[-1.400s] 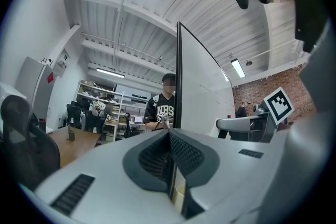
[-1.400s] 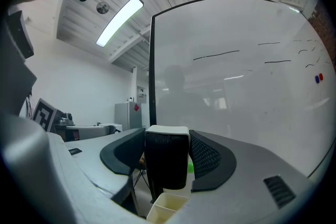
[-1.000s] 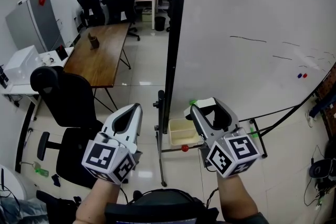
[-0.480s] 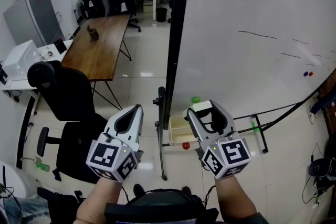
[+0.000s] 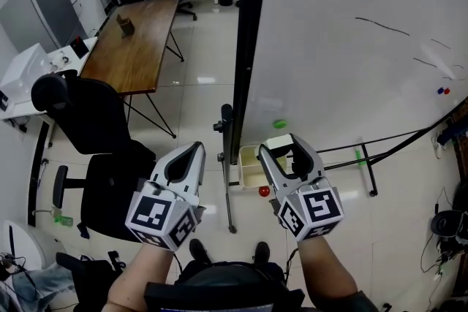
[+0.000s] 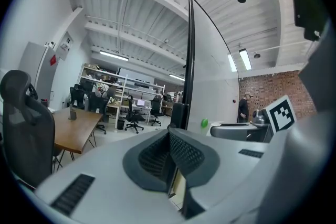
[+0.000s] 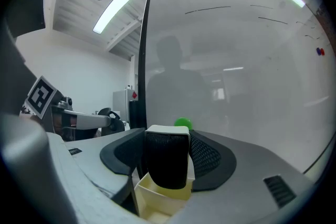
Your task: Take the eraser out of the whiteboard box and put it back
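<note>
My right gripper [image 5: 287, 152] is shut on the eraser [image 5: 281, 144], a block with a white back and black felt face. In the right gripper view the eraser [image 7: 167, 162] stands upright between the jaws, just above the cream whiteboard box [image 7: 153, 198]. The head view has that box [image 5: 250, 166] fixed at the foot of the whiteboard [image 5: 351, 47], directly beyond and left of the right gripper. My left gripper [image 5: 191, 151] hovers left of the whiteboard's black edge post, jaws shut with nothing between them; its pads [image 6: 173, 157] meet.
A green magnet [image 5: 279, 124] sticks low on the board and a red ball [image 5: 264, 191] hangs under the box. A green marker [image 5: 360, 154] lies on the stand's rail. A black office chair [image 5: 95, 135] and a wooden desk [image 5: 135, 47] stand to the left.
Both grippers have sunk, and the eraser in the right one has come down close over the cream box. Neither gripper's jaws changed.
</note>
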### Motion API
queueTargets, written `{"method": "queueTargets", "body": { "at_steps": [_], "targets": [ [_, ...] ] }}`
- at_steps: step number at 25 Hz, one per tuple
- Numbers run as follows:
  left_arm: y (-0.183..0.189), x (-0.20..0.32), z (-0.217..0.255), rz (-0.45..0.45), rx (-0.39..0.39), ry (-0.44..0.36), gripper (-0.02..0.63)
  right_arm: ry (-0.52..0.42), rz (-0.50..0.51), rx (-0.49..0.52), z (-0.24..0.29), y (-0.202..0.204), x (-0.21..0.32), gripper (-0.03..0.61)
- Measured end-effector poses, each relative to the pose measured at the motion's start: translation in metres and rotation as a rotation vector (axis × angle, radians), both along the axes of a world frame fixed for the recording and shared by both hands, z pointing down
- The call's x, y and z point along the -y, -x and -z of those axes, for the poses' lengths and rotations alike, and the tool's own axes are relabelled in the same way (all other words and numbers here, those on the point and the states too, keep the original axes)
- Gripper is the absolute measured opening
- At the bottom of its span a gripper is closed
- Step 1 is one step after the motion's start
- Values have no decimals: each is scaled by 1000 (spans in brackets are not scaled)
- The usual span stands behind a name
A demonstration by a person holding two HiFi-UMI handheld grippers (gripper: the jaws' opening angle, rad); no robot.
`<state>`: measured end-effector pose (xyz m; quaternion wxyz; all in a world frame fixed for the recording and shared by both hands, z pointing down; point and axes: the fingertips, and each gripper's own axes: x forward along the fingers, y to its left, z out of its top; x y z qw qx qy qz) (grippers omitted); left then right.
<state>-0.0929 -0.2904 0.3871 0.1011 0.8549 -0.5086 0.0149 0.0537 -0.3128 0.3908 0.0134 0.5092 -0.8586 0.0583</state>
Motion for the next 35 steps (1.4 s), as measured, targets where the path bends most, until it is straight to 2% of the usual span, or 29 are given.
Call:
{"method": "queueTargets", "body": {
  "at_steps": [12,18,22,28,35],
  "targets": [
    [2,-4,-20,-10,14,35,34,103,-15,-45,-45,5,6,281],
    [4,-1,-31,1,21,55,32,186,-31,-54,-56,3,9,281],
    [2,3,-41,5,58,66,32,242,-29,-70,-63,6,8,281],
    [-5,1,-43,2,55,69,32,347,-18,-104,-79,9,7,281],
    [-11,0,-48,2,64,77,34,415,-4,-146,-89,13,1,280]
  ]
}}
